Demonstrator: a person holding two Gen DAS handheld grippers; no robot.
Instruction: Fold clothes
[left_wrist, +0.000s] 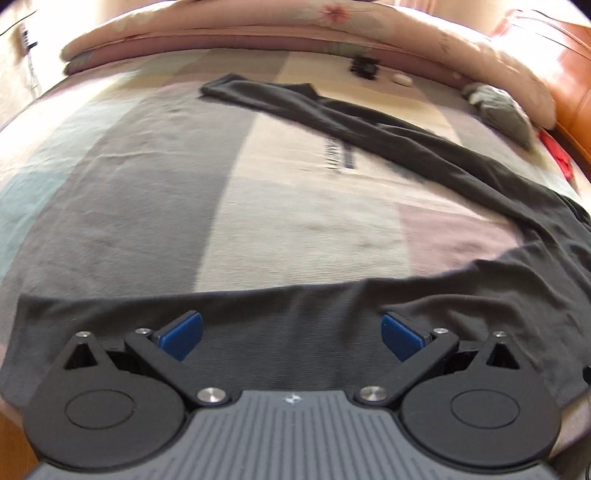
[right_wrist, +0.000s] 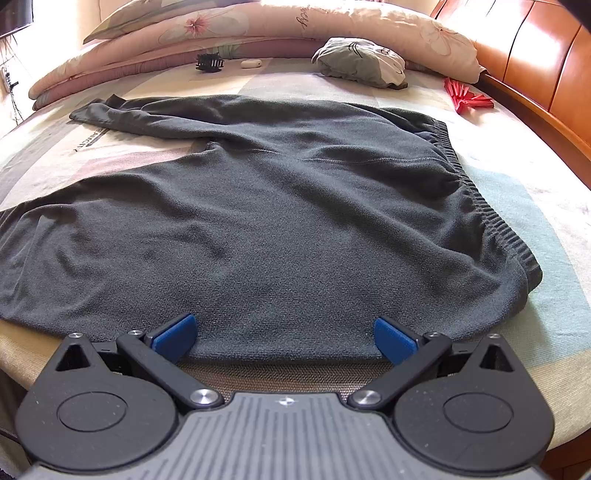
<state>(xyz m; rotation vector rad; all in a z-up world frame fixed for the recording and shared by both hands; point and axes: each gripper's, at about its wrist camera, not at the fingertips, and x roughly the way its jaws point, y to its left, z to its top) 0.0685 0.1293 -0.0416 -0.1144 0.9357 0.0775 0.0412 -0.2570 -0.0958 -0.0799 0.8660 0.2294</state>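
Note:
Dark grey trousers (right_wrist: 280, 206) lie spread on the bed, with the ribbed waistband (right_wrist: 491, 218) to the right and one leg reaching far left toward the pillows. In the left wrist view the near leg (left_wrist: 295, 332) lies across the front and the far leg (left_wrist: 332, 118) runs diagonally away. My left gripper (left_wrist: 291, 334) is open, its blue pads just above the near leg. My right gripper (right_wrist: 284, 338) is open at the near hem of the trousers, by the bed's front edge.
The bed has a patchwork cover (left_wrist: 147, 192). Folded floral quilts (right_wrist: 229, 29) line the far side. A grey cushion (right_wrist: 362, 62), a black hair clip (right_wrist: 210, 62), a small white object (right_wrist: 251, 63) and a red item (right_wrist: 467, 98) lie near them. A wooden headboard (right_wrist: 535, 66) stands at right.

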